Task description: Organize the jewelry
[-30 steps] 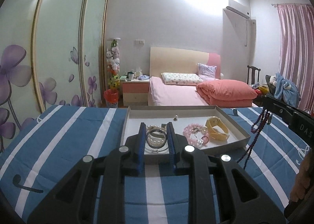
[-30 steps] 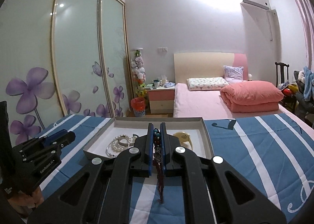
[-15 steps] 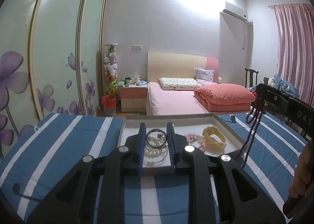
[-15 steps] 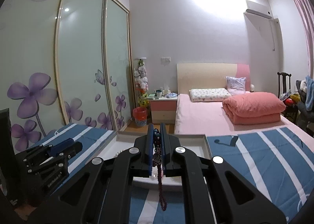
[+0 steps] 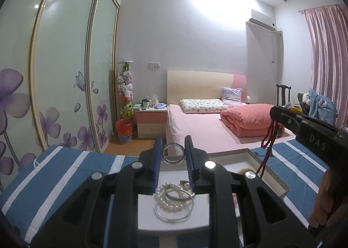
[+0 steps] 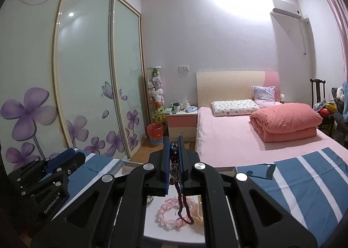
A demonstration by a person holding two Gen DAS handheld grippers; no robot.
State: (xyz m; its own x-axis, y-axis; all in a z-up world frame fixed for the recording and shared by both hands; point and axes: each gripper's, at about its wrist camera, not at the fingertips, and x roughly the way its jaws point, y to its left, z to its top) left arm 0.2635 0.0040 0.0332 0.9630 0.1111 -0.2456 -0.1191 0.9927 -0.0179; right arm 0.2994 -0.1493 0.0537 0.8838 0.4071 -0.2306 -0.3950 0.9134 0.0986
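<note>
My left gripper [image 5: 173, 154] is shut on a silver bangle [image 5: 173, 153], held upright above the white jewelry tray [image 5: 274, 175]. Under it in the tray lie a pearl bracelet [image 5: 168, 200] and a thin silver bangle [image 5: 174, 211]. My right gripper [image 6: 174, 156] is shut on a dark red bead necklace [image 6: 181, 195] that hangs down over a pink bead bracelet [image 6: 167, 213] in the tray. The right gripper also shows at the right of the left wrist view [image 5: 304, 126], with the necklace [image 5: 268, 145] dangling from it. The left gripper shows in the right wrist view [image 6: 50, 174].
The tray sits on a blue and white striped cloth [image 5: 54, 174]. Behind it are a pink bed [image 5: 208, 126], a nightstand [image 5: 151, 120], a red bin [image 5: 124, 130] and sliding wardrobe doors with purple flowers [image 5: 54, 95]. A chair with clothes [image 5: 315, 104] stands at the right.
Both grippers have risen above the tray. The left one has lifted the silver bangle off the pile; the right one has carried the necklace forward over the tray.
</note>
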